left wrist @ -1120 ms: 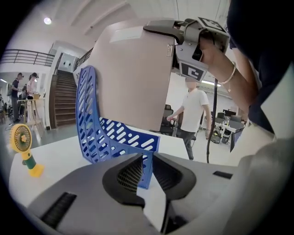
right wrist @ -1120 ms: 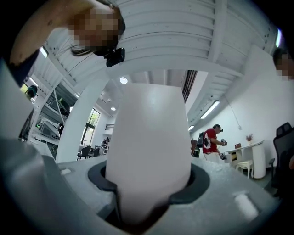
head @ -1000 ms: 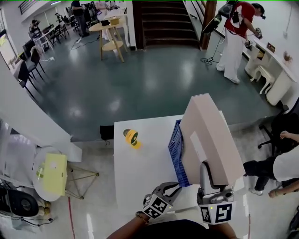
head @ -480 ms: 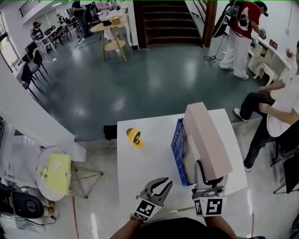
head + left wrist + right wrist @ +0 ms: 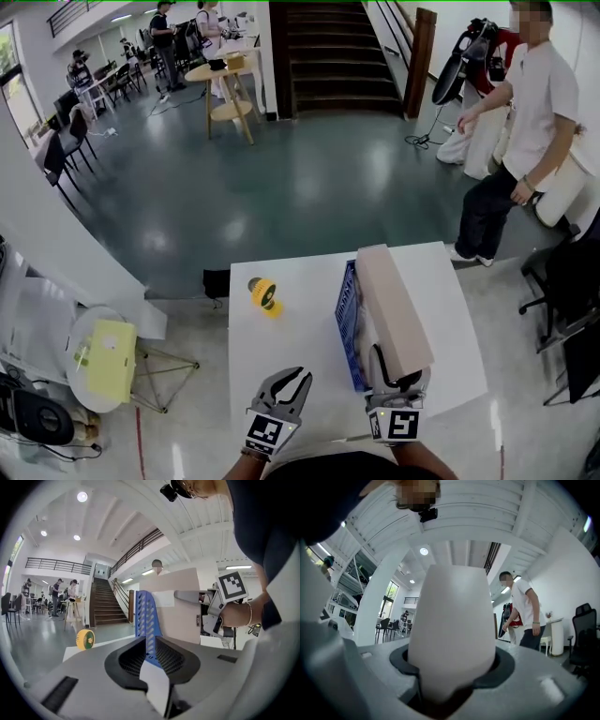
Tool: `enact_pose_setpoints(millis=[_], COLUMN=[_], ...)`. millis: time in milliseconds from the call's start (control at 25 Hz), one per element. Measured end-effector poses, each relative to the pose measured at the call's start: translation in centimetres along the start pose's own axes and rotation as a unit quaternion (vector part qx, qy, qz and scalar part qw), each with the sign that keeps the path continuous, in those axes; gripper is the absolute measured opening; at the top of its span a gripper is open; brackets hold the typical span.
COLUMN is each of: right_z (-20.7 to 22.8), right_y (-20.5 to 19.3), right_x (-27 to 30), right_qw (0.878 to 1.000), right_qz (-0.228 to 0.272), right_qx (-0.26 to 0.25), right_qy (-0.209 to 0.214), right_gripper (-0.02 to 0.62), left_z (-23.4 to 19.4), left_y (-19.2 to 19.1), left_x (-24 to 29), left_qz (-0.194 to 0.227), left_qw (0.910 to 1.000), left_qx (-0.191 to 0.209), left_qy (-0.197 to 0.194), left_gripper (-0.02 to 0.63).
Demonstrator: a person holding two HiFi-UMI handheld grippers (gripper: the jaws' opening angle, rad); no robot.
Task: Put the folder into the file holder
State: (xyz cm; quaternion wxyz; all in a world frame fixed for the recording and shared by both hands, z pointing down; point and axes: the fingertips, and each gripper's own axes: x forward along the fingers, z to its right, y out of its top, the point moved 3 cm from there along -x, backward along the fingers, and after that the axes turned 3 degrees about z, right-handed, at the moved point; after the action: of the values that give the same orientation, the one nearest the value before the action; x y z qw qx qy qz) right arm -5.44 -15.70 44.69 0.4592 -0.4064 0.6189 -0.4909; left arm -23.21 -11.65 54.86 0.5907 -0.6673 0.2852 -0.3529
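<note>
Claw on my right [image 5: 398, 371] is shut tight on the near end of the folder [image 5: 392, 300]. Its jaws stand wide because the folder is thick. The folder is a tan box kind. It stands on its edge and runs from near to far. It sits just right of the blue wall of the file holder [image 5: 347, 328], on the right part of the white counter [image 5: 291, 328]. My left claw [image 5: 294, 373] is open only a little and has nothing in it. It hangs over the near side of the counter, a bit left of the file holder. It points at the holder's near edge but does not touch it.

I think the job is nearly done. The folder looks partly inside the file holder, with the blue wall on its left. I cannot tell if its bottom rests all the way down. What is left is to set it down and let go.

1 yellow roll of tape [image 5: 263, 292] lies on the far left of the counter, well apart from the holder, so it is not in the way. 1 person [image 5: 530, 112] in a white shirt stands on the floor past the far right corner, away from my claws. Nothing blocks the file holder.
</note>
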Motion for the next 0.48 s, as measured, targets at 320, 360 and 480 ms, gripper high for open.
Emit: enact_pose_setpoints(millis=[320,360,480], right_z=[0.2,0.2,0.1], right_y=[-3.1,-3.3,-3.4], right_x=[-0.6,-0.7,-0.9], right_qw=[0.999,0.999,0.999], right_qz=[-0.032,-0.033,-0.034], right_qx=[0.007,0.008,0.01], right_qy=[-0.003,-0.002,-0.002], right_gripper=[0.275,0.275,0.275], left_z=[-0.4,-0.3,-0.1], left_y=[0.8,0.8,0.7], left_x=[-0.6,-0.7,-1.0], left_qz=[0.011,0.012,0.011], left_qw=[0.9998,0.9997,0.9997], left_qx=[0.007,0.006,0.001], left_qy=[0.018,0.019,0.02], left_gripper=[0.063,0.063,0.063])
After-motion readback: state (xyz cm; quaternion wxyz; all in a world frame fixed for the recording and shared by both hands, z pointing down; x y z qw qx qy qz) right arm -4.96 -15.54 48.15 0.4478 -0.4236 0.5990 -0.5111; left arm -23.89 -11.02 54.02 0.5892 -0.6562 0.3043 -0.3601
